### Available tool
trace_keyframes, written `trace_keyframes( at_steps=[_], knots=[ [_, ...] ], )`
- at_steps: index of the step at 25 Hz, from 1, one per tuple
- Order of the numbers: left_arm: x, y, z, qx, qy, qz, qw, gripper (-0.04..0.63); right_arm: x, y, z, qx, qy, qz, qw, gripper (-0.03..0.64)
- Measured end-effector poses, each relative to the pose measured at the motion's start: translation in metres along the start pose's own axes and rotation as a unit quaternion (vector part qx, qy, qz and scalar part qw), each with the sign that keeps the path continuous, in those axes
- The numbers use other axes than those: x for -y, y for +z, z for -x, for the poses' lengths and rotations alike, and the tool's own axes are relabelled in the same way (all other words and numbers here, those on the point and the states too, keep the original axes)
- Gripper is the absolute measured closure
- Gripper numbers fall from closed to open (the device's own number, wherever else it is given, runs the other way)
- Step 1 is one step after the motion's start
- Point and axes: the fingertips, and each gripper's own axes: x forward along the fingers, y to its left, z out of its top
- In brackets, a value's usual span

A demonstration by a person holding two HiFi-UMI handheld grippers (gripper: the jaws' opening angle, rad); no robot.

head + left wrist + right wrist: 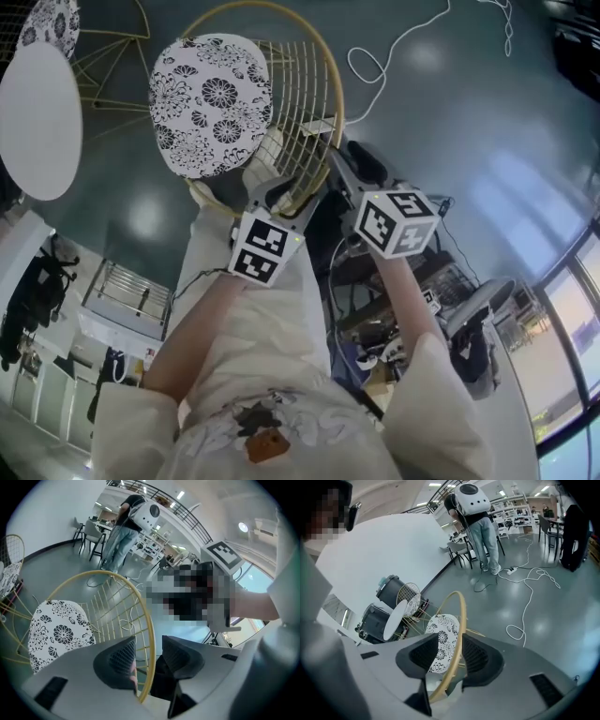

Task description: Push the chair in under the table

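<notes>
Head view: chair (211, 103) standing right of counter (37, 122), not under yet; left tongs (279, 199) and right tongs (349, 167) reaching its back rim (336, 94).
Left gripper view: left tongs (149, 656) gaping, straddling rim (140, 592), not pinching.
Right gripper view: right tongs (457, 656) gaping too, sitting astride rim (461, 616); counter (396, 618) lying far, beyond chair.
Step, likely: taking hold. Next: clenching both, pushing straight toward counter.

— Underfoot?
— Glossy dark grey-green floor (450, 112), bright with reflected ceiling lights.
— Standing on it?
— Gold wire chair (309, 103) with a flowered cushion, near a round white desk (37, 122). Second chair (52, 23) of the same kind beyond the desk.
— Lying loose?
— White cable (384, 56), looped and trailing over bare floor, well apart from the desk.
— Farther off?
— Two black bins (391, 588) by the white wall. Also a person (478, 522) on their feet, back turned, more cable trailing nearby.
</notes>
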Motion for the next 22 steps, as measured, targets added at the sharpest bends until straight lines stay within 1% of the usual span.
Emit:
trace_keyframes(
  at_steps=[3,7,11,14,17,18,19,20,22],
  knots=[
    [-0.007,-0.010,-0.014,0.005,0.010,-0.003,0.9999,0.420,0.011,-0.010,-0.010,-0.012,-0.001,-0.006,1.000,0.476],
    [-0.005,-0.004,-0.039,0.006,-0.001,0.014,0.9999,0.420,0.033,-0.008,-0.022,-0.032,0.001,-0.012,0.999,0.471],
    [0.011,-0.011,-0.039,0.008,-0.010,0.014,0.9998,0.420,0.029,-0.019,-0.017,-0.039,-0.002,-0.011,0.999,0.470],
    [0.004,-0.008,-0.052,0.002,-0.012,0.010,0.9999,0.422,0.034,-0.017,-0.031,-0.050,-0.010,-0.017,0.999,0.471],
    [0.004,-0.005,-0.065,0.000,-0.021,-0.017,0.9996,0.477,0.046,-0.012,-0.042,-0.052,-0.028,-0.027,0.998,0.472],
    [0.005,-0.006,-0.069,0.000,-0.023,-0.021,0.9995,0.514,0.049,-0.012,-0.044,-0.051,-0.030,-0.027,0.998,0.476],
    [0.006,-0.006,-0.071,0.000,-0.023,-0.020,0.9995,0.529,0.050,-0.013,-0.046,-0.053,-0.030,-0.024,0.998,0.494],
    [0.005,-0.007,-0.072,-0.001,-0.023,-0.012,0.9997,0.531,0.049,-0.014,-0.047,-0.057,-0.032,-0.019,0.998,0.519],
    [0.004,-0.010,-0.070,-0.002,-0.025,0.008,0.9997,0.536,0.045,-0.017,-0.048,-0.065,-0.040,-0.009,0.997,0.531]
  ],
)
